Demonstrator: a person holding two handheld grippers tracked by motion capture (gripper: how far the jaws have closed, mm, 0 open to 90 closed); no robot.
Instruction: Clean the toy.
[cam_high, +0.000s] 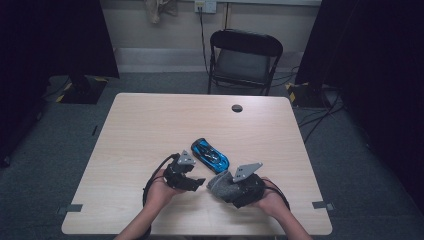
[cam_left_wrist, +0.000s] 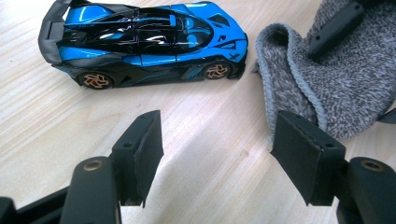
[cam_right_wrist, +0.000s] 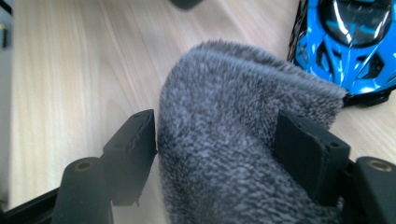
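Observation:
A blue and black toy sports car (cam_high: 210, 155) (cam_left_wrist: 144, 42) (cam_right_wrist: 355, 42) sits on the wooden table (cam_high: 150, 130), right of its middle. Just in front of it lies a fuzzy grey sock (cam_high: 219, 181) (cam_left_wrist: 308, 79) (cam_right_wrist: 224, 93). My right gripper (cam_high: 229, 189) (cam_right_wrist: 215, 149) is shut on the sock, whose fabric bulges up between the two pads, both of which touch it. To the left of the sock my left gripper (cam_high: 198, 183) (cam_left_wrist: 217, 158) is open over bare wood with nothing between its jaws. It points toward the car's side and the sock's cuff.
A black folding chair (cam_high: 245, 57) stands beyond the far edge of the table. A round cable hole (cam_high: 237, 108) sits near that far edge. Dark curtains hang at both sides, and cables lie on the floor at the right.

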